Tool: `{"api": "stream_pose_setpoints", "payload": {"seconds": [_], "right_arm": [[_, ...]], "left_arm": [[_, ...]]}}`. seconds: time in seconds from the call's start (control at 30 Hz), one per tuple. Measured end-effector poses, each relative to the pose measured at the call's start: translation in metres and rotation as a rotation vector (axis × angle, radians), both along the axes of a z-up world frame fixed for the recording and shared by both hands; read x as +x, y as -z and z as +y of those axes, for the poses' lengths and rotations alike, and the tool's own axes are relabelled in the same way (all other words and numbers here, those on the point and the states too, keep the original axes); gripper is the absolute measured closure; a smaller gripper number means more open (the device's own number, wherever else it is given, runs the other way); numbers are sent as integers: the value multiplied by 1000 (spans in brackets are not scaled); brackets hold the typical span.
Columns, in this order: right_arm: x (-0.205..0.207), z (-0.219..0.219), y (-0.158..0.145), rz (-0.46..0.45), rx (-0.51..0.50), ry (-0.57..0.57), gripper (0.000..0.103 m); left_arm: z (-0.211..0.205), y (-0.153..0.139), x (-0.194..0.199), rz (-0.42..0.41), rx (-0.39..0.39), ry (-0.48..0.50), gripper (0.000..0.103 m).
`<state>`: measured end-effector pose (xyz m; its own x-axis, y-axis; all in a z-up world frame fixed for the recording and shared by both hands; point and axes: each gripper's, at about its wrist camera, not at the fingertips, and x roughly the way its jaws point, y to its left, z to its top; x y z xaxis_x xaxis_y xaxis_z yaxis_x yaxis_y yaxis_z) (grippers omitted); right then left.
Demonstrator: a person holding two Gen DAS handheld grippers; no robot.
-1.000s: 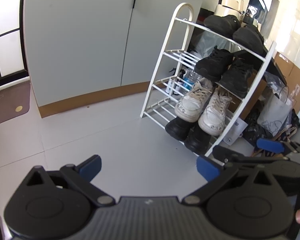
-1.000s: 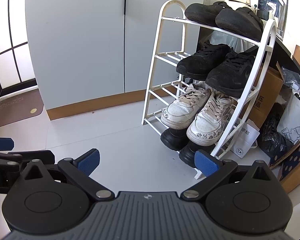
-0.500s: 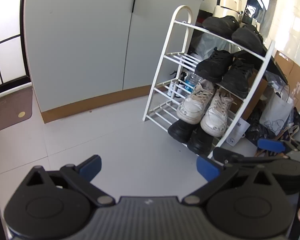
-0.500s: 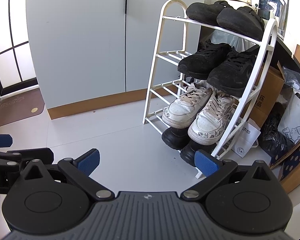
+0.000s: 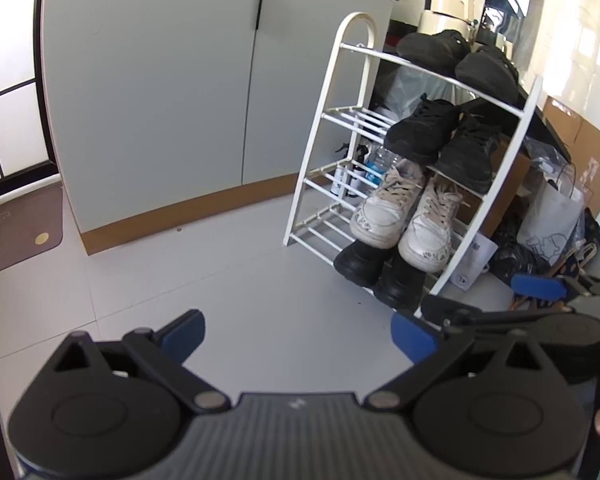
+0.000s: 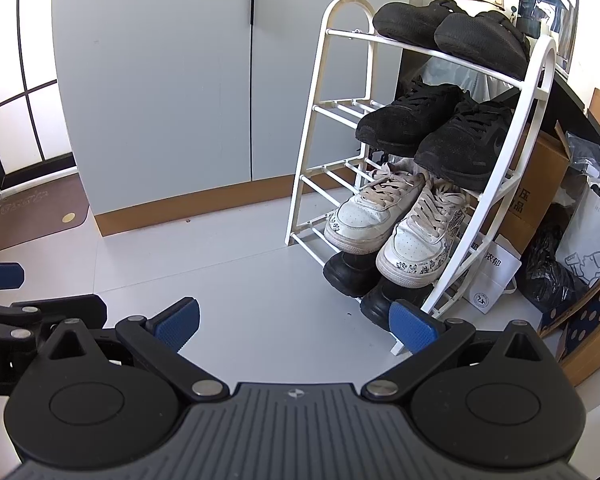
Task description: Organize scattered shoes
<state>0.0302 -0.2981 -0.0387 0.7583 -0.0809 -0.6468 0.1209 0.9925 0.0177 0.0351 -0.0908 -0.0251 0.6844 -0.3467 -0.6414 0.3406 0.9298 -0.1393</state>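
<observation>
A white shoe rack (image 5: pixel 325 128) (image 6: pixel 315 120) stands on the pale floor against a grey cabinet. Black slip-ons (image 6: pixel 414 20) fill its top shelf and black sneakers (image 6: pixel 412 118) the second. White sneakers (image 6: pixel 374 212) (image 5: pixel 388 208) sit on the third, with black shoes (image 6: pixel 346 274) at the bottom. My left gripper (image 5: pixel 296 336) hangs over bare floor short of the rack, its jaws closing with nothing between them. My right gripper (image 6: pixel 296 326) is open and empty, its right pad just in front of the bottom black shoes.
Right of the rack are a cardboard box (image 6: pixel 536 184), white paper bags (image 6: pixel 490 276), black plastic bags (image 6: pixel 552 272) and a dotted box (image 6: pixel 584 320). A brown doormat (image 6: pixel 32 212) lies at the far left by a glass door. Bottles (image 5: pixel 374 162) stand behind the rack.
</observation>
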Motion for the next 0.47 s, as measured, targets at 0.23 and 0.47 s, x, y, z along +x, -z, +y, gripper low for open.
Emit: {"api": "stream_pose_setpoints", "payload": {"seconds": [0.23,0.47], "right_arm": [[0,0,0,-1,2,1,0],[-1,-1,-1,-1,5,2,0]], "left_arm": [[-1,-2,-1,-9,-6,8,8],[-3,-2,0,-10,5,-2,2]]}}
